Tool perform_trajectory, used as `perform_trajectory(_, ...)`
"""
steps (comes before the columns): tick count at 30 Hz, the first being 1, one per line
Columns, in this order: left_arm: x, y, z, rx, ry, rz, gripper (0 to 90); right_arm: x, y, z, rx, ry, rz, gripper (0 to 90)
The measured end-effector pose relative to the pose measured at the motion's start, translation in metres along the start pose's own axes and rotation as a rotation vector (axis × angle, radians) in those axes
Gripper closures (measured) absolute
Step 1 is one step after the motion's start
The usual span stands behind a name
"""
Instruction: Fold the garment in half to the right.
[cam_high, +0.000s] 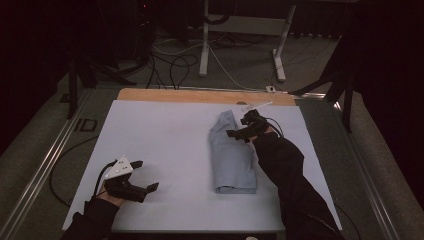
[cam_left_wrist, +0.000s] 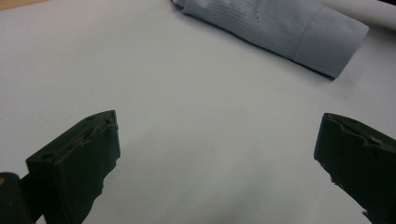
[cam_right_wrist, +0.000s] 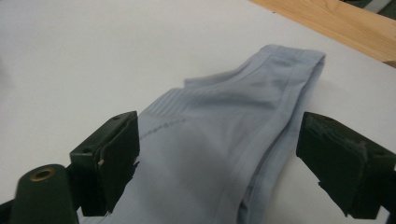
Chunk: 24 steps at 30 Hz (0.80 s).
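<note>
From above, a folded pale-blue garment (cam_high: 233, 155) lies right of centre on the white table (cam_high: 160, 145); the right claw (cam_high: 239, 131) hovers over its far end, the left claw (cam_high: 148, 176) near left. Both gripper views show wide-open, empty jaws.

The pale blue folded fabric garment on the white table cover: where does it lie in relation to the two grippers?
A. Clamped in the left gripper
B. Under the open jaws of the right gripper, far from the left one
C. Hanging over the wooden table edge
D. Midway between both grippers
B: in the high view the right gripper is over the pale blue folded fabric garment, jaws apart, while the left gripper stands open over bare white table cover.
</note>
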<state>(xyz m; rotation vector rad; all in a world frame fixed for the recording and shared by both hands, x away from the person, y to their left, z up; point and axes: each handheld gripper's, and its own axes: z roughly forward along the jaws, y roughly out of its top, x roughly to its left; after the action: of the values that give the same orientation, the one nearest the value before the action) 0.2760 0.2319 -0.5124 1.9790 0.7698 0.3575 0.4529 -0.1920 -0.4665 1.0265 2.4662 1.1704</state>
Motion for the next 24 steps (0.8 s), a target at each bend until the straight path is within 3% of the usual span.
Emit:
perform_trajectory(12, 0.0, 0.0, -0.001, -0.002, 0.004, 0.0, 1.5, 0.03, -0.019, -0.026, -0.037, 0.046, -0.031, 13.3)
perform_trajectory(24, -0.001, 0.0, -0.001, 0.003, 0.005, 0.006, 1.5, 0.064, -0.064, -0.052, -0.023, 0.079, -0.055, 12.2)
